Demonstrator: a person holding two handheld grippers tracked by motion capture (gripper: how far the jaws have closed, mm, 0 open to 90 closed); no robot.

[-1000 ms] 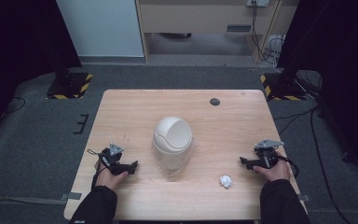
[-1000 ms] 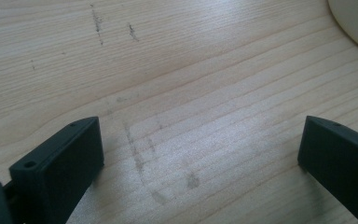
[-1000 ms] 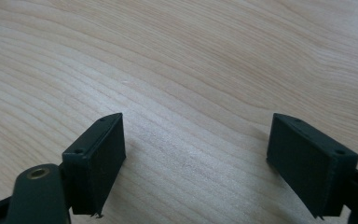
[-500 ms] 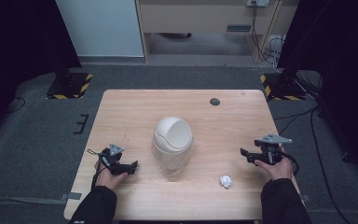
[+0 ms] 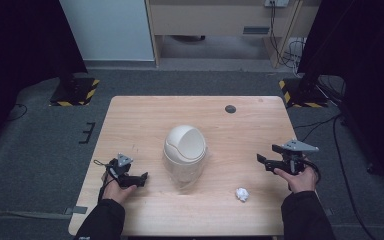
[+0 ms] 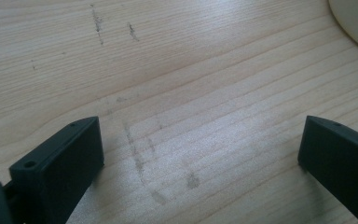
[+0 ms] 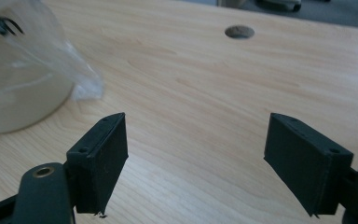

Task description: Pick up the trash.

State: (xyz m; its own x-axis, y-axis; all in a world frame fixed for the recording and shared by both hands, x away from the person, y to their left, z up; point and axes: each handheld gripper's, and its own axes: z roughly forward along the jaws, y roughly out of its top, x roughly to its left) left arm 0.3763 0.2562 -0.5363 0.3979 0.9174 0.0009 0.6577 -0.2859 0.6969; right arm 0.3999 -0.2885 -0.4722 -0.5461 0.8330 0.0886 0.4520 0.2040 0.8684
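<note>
A small cream bin with a domed swing lid (image 5: 184, 148) stands at the middle of the wooden table (image 5: 145, 115); its base (image 7: 14, 93) shows with a clear bag liner (image 7: 81, 77) hanging over it, and its edge (image 6: 356, 21) is at the top right of the left gripper view. A crumpled white paper ball (image 5: 242, 194) lies near the front, right of the bin. My left gripper (image 5: 142, 178) rests low on the table left of the bin, open (image 6: 200, 154) and holding nothing. My right gripper (image 5: 261, 161) is held above the table at the right, open (image 7: 196, 154), jaws pointing toward the bin.
A round cable hole (image 5: 230, 108) (image 7: 239, 31) sits near the table's far right edge. Grey floor surrounds the table, with cabinets at the back, yellow-black striped stand bases (image 5: 75, 90) at both far corners and cables (image 5: 280, 30) behind.
My right gripper has risen off the table and shifted slightly right and farther back. The left gripper, bin and paper ball have not moved.
</note>
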